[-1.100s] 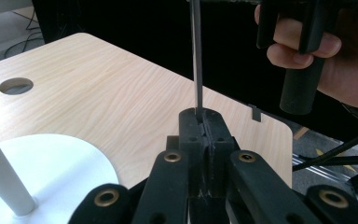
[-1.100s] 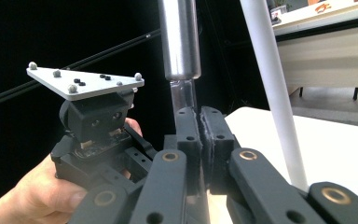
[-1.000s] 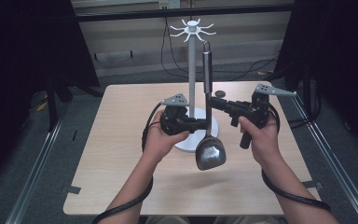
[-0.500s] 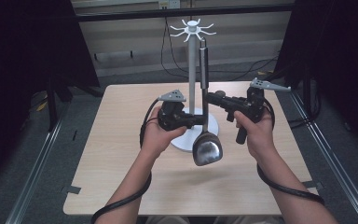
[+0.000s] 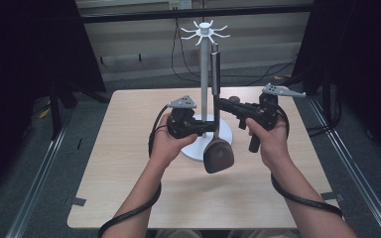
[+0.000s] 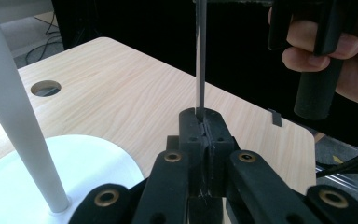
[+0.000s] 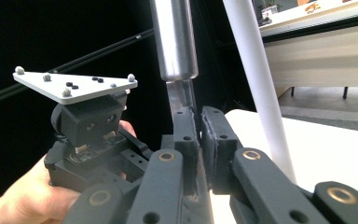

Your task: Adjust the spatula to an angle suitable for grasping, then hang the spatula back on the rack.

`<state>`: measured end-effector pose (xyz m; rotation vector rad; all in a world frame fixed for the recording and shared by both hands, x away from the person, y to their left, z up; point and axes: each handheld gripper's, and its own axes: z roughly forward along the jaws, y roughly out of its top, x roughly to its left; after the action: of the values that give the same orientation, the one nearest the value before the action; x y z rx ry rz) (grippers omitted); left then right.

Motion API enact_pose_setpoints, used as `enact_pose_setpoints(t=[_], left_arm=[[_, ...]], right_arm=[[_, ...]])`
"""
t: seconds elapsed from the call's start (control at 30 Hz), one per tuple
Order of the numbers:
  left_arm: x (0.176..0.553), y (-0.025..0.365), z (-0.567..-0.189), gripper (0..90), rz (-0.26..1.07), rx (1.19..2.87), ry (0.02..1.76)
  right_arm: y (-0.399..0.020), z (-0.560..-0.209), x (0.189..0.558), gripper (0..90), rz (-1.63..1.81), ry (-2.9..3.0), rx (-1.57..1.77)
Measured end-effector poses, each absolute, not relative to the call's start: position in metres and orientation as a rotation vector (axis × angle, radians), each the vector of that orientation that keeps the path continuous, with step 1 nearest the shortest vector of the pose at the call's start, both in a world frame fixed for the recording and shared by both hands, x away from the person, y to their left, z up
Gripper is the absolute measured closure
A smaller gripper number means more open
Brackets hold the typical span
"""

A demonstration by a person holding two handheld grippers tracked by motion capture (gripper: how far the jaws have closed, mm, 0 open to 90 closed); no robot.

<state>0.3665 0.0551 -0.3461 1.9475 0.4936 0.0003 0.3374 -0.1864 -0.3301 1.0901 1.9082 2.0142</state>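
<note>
Both tongs hold one spatula (image 5: 217,148) upright next to the white stand (image 5: 204,84), so the step in hand seems to be hanging it on one of the hooks (image 5: 204,30) at the top. The left tongs (image 5: 211,126) are clenched on the thin flat shank, as the left gripper view shows: the jaws are pressed together with the metal strip rising out of them. The right tongs (image 5: 219,104) grasp the same shank a little higher, just under the round metal handle (image 7: 173,37). In the right gripper view the strip sits against one jaw, with a small gap to the other.

The spatula is in the air, its dark blade (image 5: 218,154) hanging low over the stand's round base (image 6: 74,163), its handle end near the hooks but not yet on one. I cannot see a hole or a loop at the handle end.

The next move, in my judgement, calls for lifting the spatula higher and guiding its top end onto a hook, keeping it beside the pole (image 7: 256,79).

Count: one spatula, one stand, two tongs, one table (image 5: 129,163).
</note>
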Motion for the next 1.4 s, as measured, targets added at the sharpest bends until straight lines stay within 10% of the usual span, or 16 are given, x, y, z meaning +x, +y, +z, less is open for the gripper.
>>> enact_pose_setpoints(t=[1.4], left_arm=[[0.372,0.058,-0.352,73.1,0.118,1.923,0.54]], right_arm=[[-0.188,-0.347,0.332,52.5,1.748,2.029,1.063]])
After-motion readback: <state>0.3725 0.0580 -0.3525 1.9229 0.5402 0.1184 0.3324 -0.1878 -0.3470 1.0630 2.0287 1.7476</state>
